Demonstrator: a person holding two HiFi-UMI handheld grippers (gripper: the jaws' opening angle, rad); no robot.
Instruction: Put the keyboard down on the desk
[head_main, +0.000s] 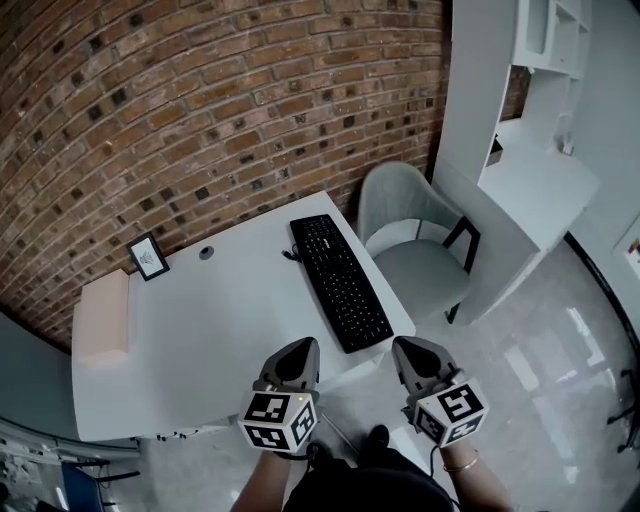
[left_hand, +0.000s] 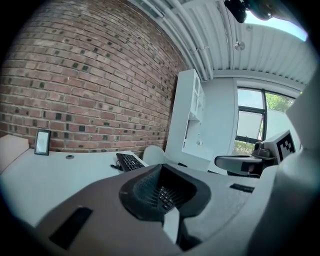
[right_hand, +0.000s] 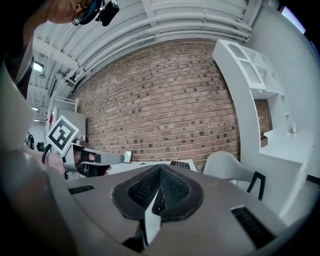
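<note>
A black keyboard (head_main: 340, 282) lies flat on the right part of the white desk (head_main: 220, 330), running from the back toward the front corner. It also shows far off as the keyboard (left_hand: 129, 161) in the left gripper view and the keyboard (right_hand: 180, 164) in the right gripper view. My left gripper (head_main: 302, 347) hovers over the desk's front edge, just left of the keyboard's near end, its jaws pressed together with nothing in them. My right gripper (head_main: 405, 347) hangs past the desk's front right corner, over the floor, also shut and empty. Neither touches the keyboard.
A small picture frame (head_main: 148, 256) stands at the back left near the brick wall, and a pale pink box (head_main: 104, 315) lies at the desk's left end. A grey-green chair (head_main: 410, 235) sits right of the desk, beside a white shelf unit (head_main: 520, 150).
</note>
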